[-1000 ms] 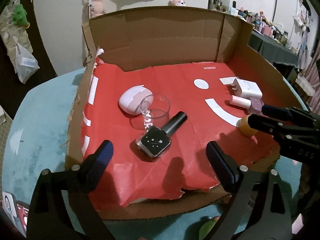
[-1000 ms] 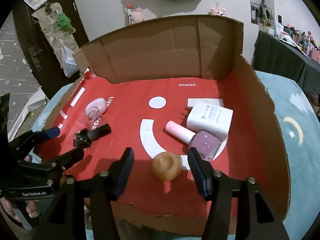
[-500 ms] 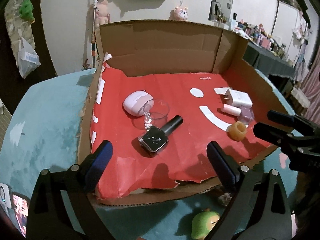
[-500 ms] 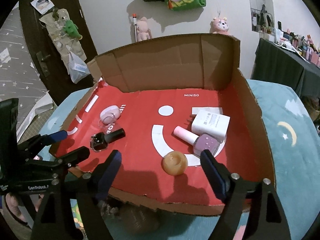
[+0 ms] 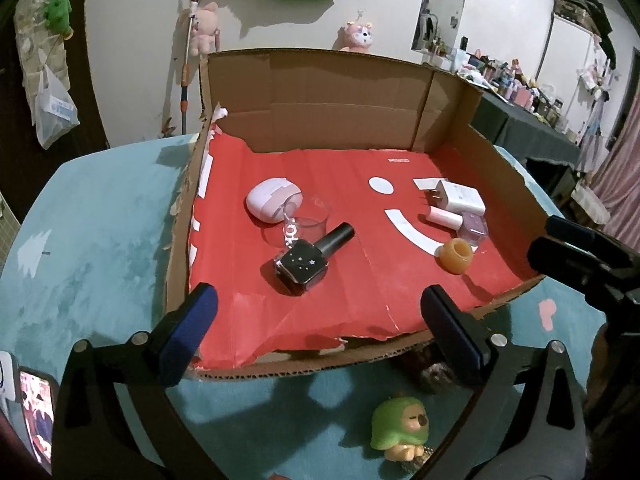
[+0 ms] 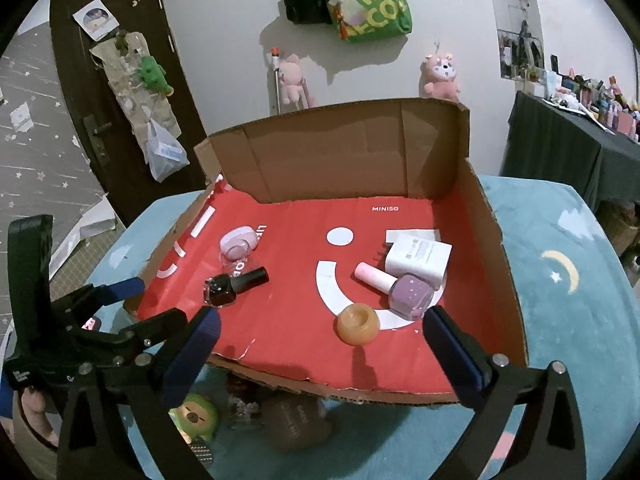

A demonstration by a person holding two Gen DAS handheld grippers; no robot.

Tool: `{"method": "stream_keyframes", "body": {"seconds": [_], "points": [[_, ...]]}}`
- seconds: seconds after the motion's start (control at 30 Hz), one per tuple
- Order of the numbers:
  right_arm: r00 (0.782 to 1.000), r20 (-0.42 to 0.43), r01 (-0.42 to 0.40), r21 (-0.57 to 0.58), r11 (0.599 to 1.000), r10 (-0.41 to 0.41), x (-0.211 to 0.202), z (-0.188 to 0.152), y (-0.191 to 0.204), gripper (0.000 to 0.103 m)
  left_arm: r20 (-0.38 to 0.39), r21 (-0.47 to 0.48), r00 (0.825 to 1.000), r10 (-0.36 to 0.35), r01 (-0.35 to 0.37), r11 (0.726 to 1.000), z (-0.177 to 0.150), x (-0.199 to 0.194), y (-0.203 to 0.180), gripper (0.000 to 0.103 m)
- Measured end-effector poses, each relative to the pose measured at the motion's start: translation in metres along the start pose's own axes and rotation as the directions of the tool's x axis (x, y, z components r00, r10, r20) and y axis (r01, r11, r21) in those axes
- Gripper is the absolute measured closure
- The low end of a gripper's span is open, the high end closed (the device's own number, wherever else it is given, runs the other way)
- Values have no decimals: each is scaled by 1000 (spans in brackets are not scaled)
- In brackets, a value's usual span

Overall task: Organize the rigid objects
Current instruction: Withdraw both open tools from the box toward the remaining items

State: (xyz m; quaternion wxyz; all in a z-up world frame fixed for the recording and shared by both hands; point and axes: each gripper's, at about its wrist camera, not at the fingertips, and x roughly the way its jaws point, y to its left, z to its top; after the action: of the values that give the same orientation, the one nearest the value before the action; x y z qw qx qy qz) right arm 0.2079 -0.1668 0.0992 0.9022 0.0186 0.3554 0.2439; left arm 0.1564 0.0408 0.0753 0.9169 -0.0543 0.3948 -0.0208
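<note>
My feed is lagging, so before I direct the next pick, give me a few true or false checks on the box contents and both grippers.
1. The left gripper is open and holds nothing. True.
2. The black square nail polish bottle stands upright. False: it lies on its side.
3. The amber round ring-shaped piece sits inside the red-lined cardboard box. True.
4. The right gripper is clamped on the purple nail polish bottle. False: it is open and empty.
5. The white wall charger lies by the purple bottle. True.
</note>
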Motion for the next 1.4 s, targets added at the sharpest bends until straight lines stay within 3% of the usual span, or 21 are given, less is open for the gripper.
{"method": "stream_keyframes", "body": {"seconds": [0.83,1.4], "points": [[998,61,-15,-21,1000,17,-51,-20,16,0,37,73,993,116,-118,990,-26,-47,-21,0],[997,76,-25,-40,999,28,-72,-40,25,0,45,59,991,126,-128,990,-44,-69,-25,0]]}}
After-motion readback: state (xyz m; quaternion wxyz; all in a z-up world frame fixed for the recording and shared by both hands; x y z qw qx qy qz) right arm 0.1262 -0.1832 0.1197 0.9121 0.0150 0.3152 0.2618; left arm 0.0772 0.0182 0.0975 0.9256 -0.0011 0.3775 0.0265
